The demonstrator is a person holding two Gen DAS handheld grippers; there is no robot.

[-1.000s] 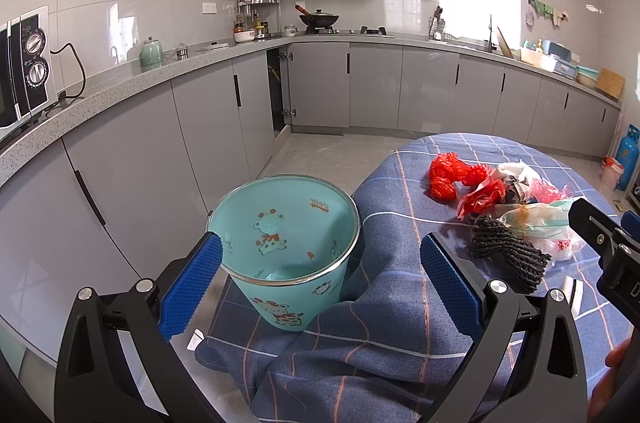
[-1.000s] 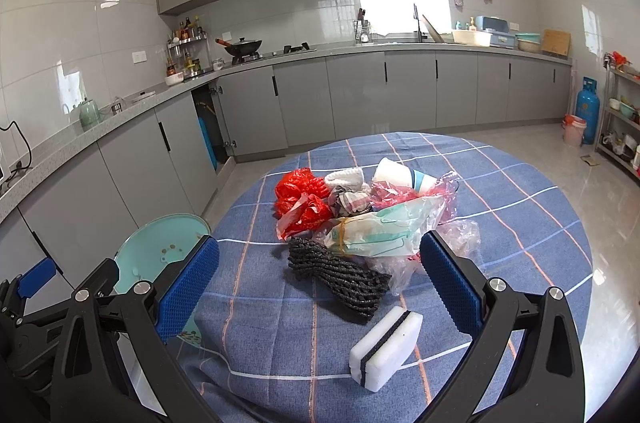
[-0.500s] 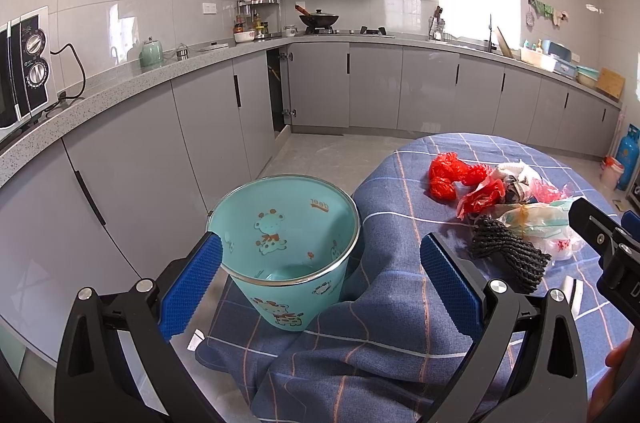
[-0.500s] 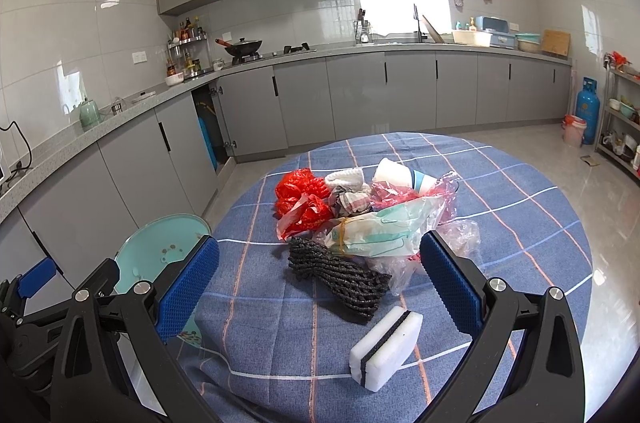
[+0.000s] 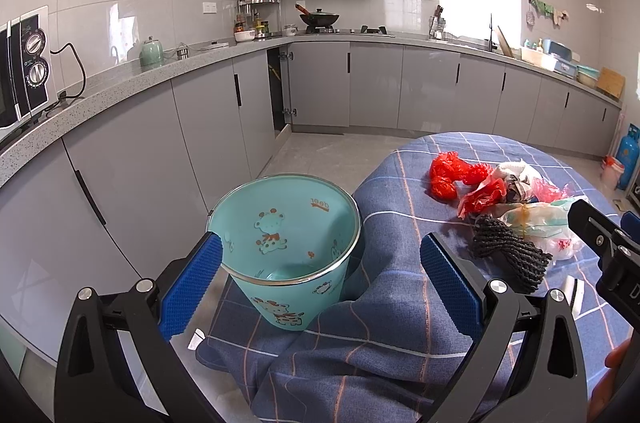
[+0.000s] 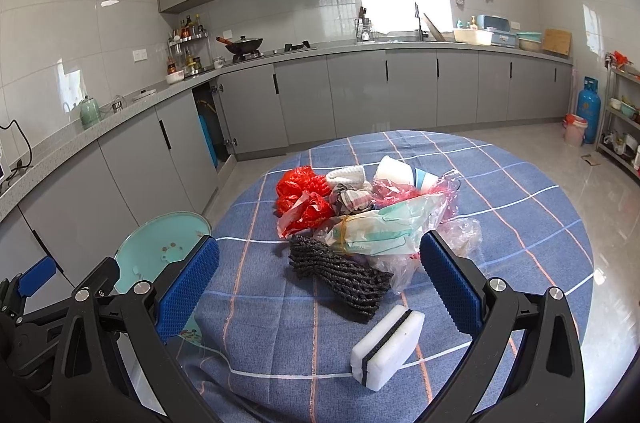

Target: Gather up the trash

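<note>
Below, the teal bin point(image 5: 286, 255) stands upright beside the table point(image 5: 404, 287).

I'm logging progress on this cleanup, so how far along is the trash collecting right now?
Nothing looks done: what shows of the inside of the teal bin is bare. Nothing is in hand: the left gripper and the right gripper both have open, empty jaws. Everything is left: the red bags, the black netting, the clear plastic bags and the white sponge lie on the tablecloth.
</note>
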